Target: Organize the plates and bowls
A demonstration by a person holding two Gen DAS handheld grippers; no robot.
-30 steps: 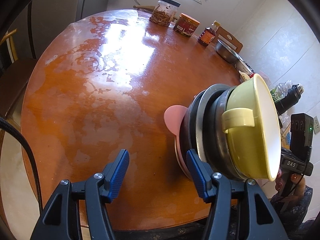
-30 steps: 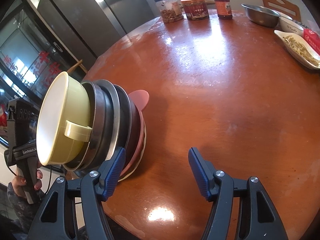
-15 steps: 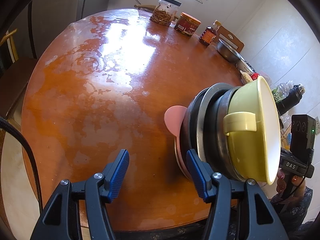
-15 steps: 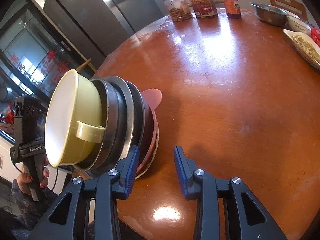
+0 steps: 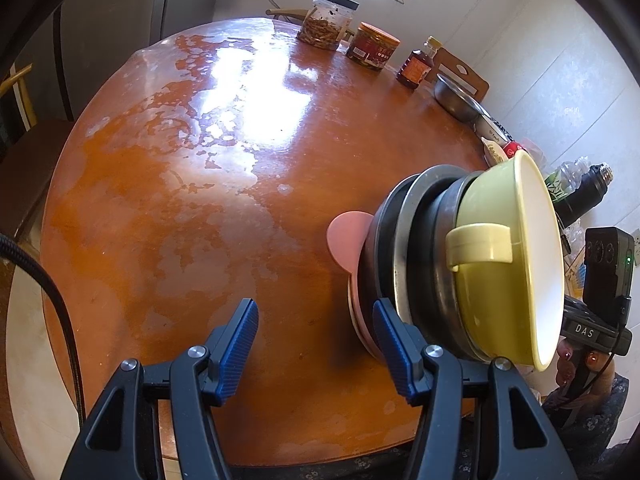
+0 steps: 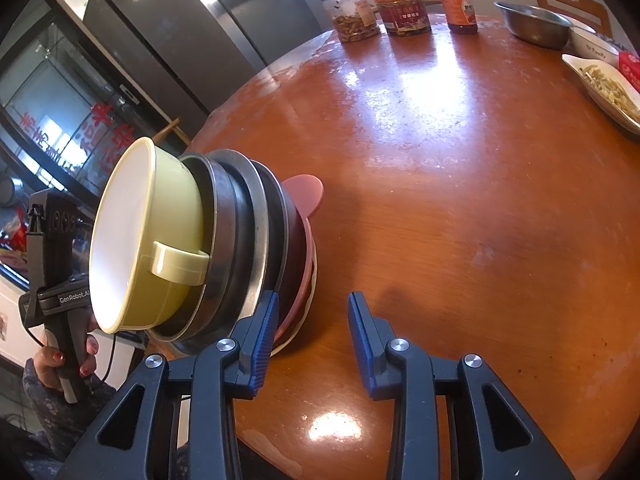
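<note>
A stack of dishes stands on the round wooden table [image 5: 200, 200] near its front edge: a yellow-green bowl with a handle [image 5: 504, 264] on top, dark and steel bowls [image 5: 424, 248] under it, a pink eared plate [image 5: 344, 236] at the bottom. In the right wrist view the green bowl [image 6: 160, 240] and pink plate [image 6: 306, 194] sit left of centre. My left gripper [image 5: 316, 340] is open and empty, its right finger beside the stack. My right gripper [image 6: 312, 332] is open and empty, its left finger beside the stack's base.
At the table's far edge stand a clear jar [image 6: 352, 12], a red-lidded jar [image 6: 404, 12], a sauce bottle [image 6: 458, 0], a steel bowl [image 6: 532, 24] and a white dish of food [image 6: 604, 84]. A fridge [image 6: 180, 40] stands behind the table.
The right gripper closed partway half a second ago and has opened somewhat again beside the stack's base. The left gripper has stayed open and barely moved.
</note>
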